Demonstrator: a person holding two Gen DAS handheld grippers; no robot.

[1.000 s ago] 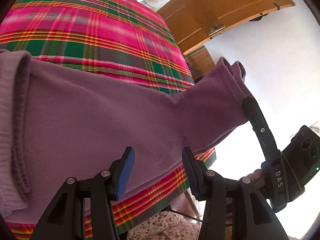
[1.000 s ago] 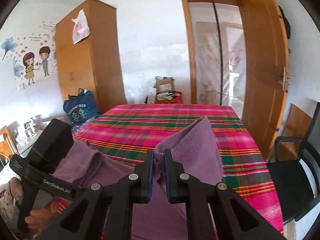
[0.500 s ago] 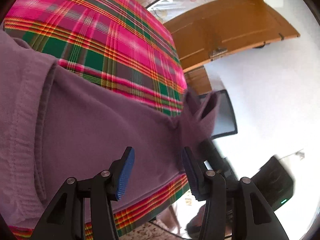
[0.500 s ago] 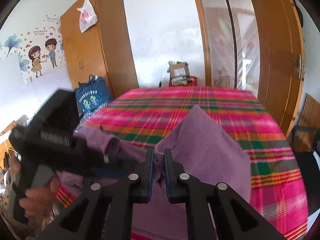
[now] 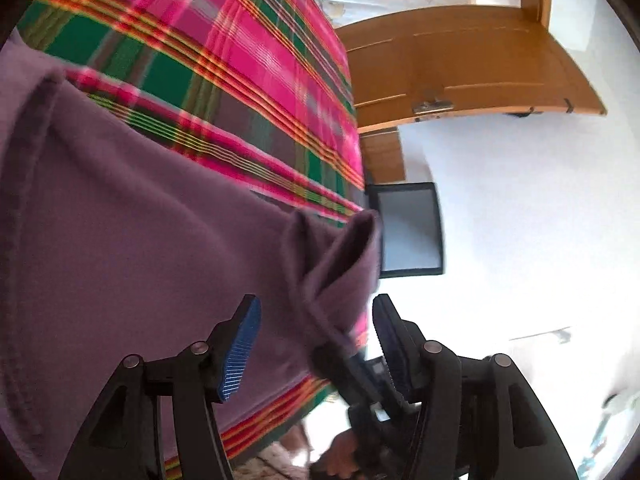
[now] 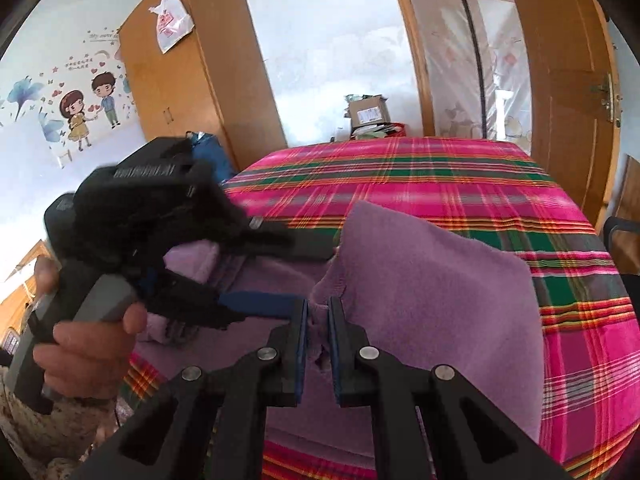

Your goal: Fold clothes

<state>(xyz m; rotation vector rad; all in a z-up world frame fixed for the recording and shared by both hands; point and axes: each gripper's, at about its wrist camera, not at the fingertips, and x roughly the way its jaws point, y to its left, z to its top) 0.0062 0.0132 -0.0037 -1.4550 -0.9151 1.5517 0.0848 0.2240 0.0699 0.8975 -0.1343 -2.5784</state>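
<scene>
The right gripper pinches the purple garment on the plaid cloth — the left gripper, jaws opening, crowds in just beside it.

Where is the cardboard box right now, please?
In the right wrist view, the cardboard box sits beyond the plaid table's far edge, left of the doorway.

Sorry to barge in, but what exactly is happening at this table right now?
A person is folding a purple garment on a table with a pink plaid cloth, using a handheld gripper in each hand. The right gripper is shut on a bunched fold of the fabric and holds it over the garment. The left gripper is beside it, its jaws opening, with the raised fold between them but not pinched. Most of the garment lies flat on the table.
</scene>
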